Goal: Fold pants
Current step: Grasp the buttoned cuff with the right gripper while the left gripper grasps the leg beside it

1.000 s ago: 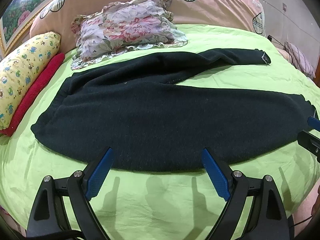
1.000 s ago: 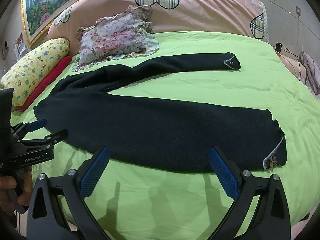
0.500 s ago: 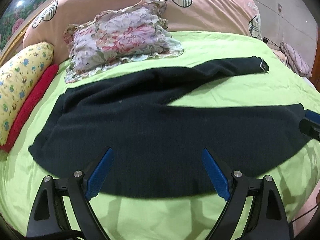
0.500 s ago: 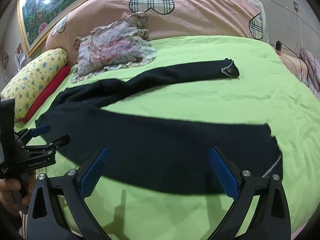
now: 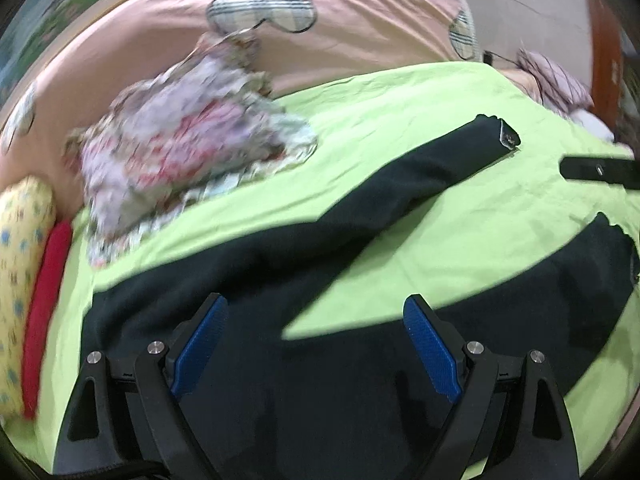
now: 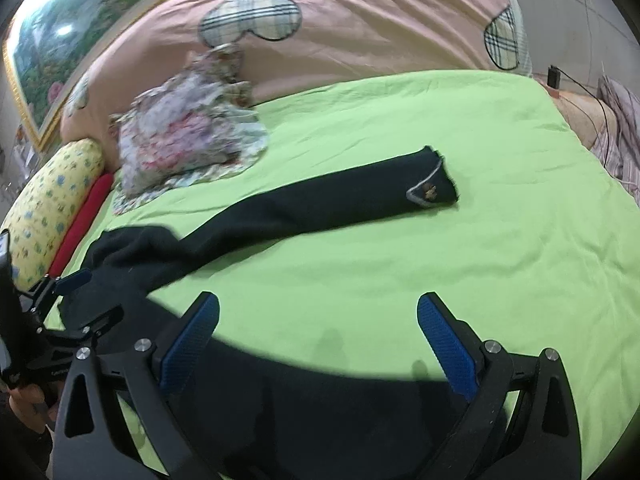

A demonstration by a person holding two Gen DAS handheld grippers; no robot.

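- Black pants (image 5: 328,360) lie flat on the green bed (image 6: 480,240), nearer both claws than a second ago.
- Legs run rightward from the waist at left; the far leg's cuff (image 6: 430,184) angles away.
- Left claw (image 5: 316,344) and right claw (image 6: 318,340) both gape, holding nothing, over the near leg.

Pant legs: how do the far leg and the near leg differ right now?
The far leg lies fully in view, slanting across the green sheet, its cuff showing a pale edge and a small ornament; the near leg lies under the right hand-held gripper, its cuff out of that view. Both are dark fabric, lying flat and ungripped.
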